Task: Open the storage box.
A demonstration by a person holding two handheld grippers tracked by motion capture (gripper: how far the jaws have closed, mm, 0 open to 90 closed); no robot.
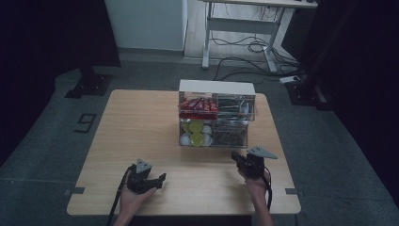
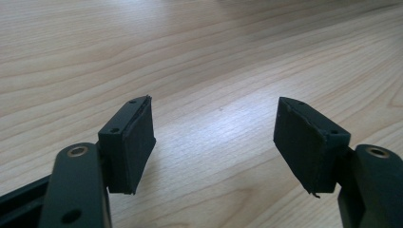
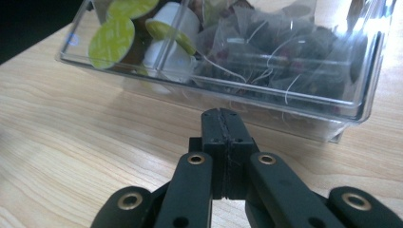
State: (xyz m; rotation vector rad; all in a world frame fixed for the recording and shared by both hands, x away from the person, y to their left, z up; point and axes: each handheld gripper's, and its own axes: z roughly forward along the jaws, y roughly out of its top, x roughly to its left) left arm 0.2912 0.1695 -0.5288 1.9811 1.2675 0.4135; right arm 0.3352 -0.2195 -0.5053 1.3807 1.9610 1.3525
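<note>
Pale wooden table (image 1: 141,132) on grey floor (image 1: 56,117), dark room.

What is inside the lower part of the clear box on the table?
The clear box holds white capsules with green lids in its left compartment and tea bags with strings in its right compartment. Whatever lies beneath these piles is covered.
</note>
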